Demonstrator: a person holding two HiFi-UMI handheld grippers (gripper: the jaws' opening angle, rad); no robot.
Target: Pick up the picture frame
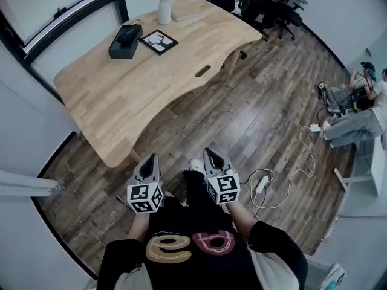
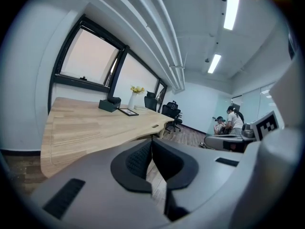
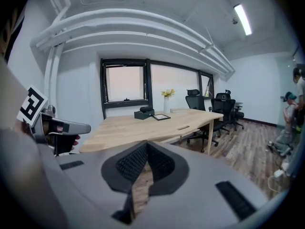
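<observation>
Room: office with a wood-plank floor (image 1: pixel 266 119); a pale wooden table (image 1: pixel 121 95) fills the head view toward 11 o'clock.
Left gripper (image 1: pixel 149 159): low over the floor, jaws closed together with nothing between them.
Right gripper (image 1: pixel 210 154): at 3 o'clock of the left one, jaws likewise closed and empty.
Picture frame (image 1: pixel 159 41): lies flat on the table's far end, at 12 o'clock from both tools and well apart from them.
Neighbours: black box (image 1: pixel 125 41) just beside the frame at its 9 o'clock; white vase (image 1: pixel 164 9) at its 12 o'clock.
</observation>
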